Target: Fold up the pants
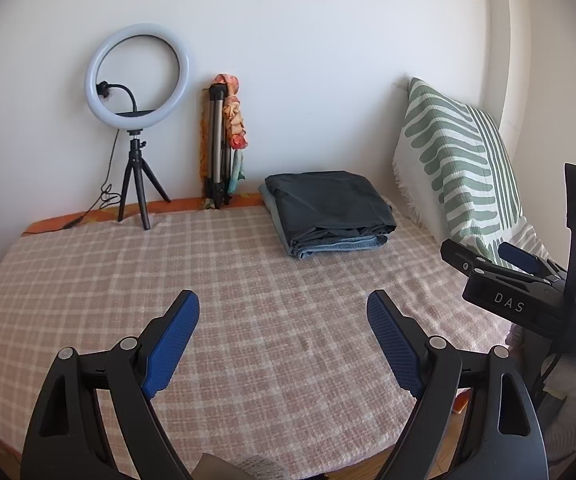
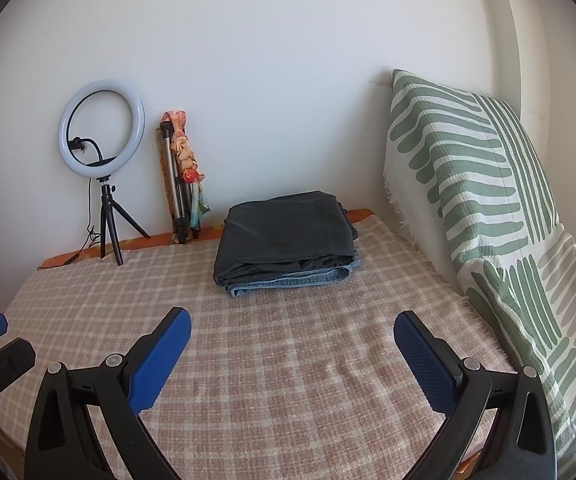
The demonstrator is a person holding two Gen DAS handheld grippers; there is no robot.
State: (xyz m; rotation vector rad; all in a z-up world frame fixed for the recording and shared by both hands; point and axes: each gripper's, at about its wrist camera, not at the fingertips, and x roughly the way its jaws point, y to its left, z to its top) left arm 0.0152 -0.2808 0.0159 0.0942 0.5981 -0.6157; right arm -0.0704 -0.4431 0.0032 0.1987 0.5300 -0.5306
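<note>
Both wrist views look slightly downward across the bed (image 1: 248, 320), sharing the far wall (image 2: 268, 80).

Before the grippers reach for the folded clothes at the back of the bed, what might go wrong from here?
1. The dark pants lie on top of folded jeans; a deep pinch could lift both.
2. The ring light stands on a small tripod with a trailing cable; a wide sweep might topple it.
3. The stack lies far beyond the open left gripper and right gripper, so reaching may drag the checked blanket.

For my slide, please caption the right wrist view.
Open right gripper above a checked blanket, folded pants stacked behind.
</note>
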